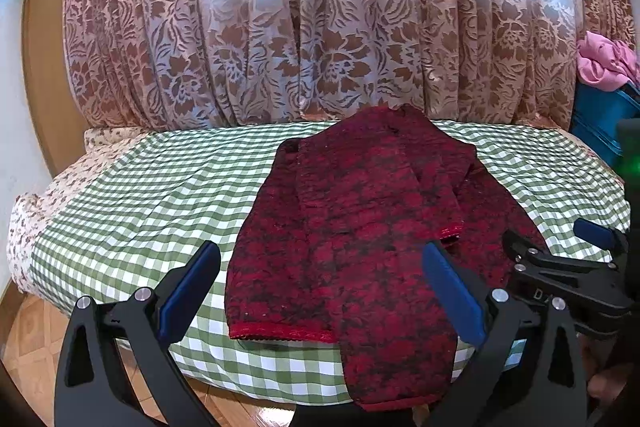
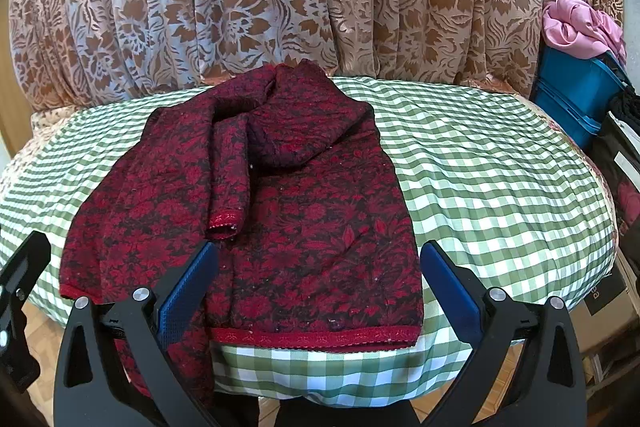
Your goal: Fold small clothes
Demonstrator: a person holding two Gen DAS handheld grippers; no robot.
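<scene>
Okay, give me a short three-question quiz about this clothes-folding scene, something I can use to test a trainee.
1. True or false: both the left gripper and the right gripper are open.
2. What pattern covers the cushion under the red garment?
A. green-and-white check
B. blue stripes
C. plain grey
3. Fill in: pink clothes sit on top of a ____ crate.

Key: 1 true; 2 A; 3 blue.
</scene>
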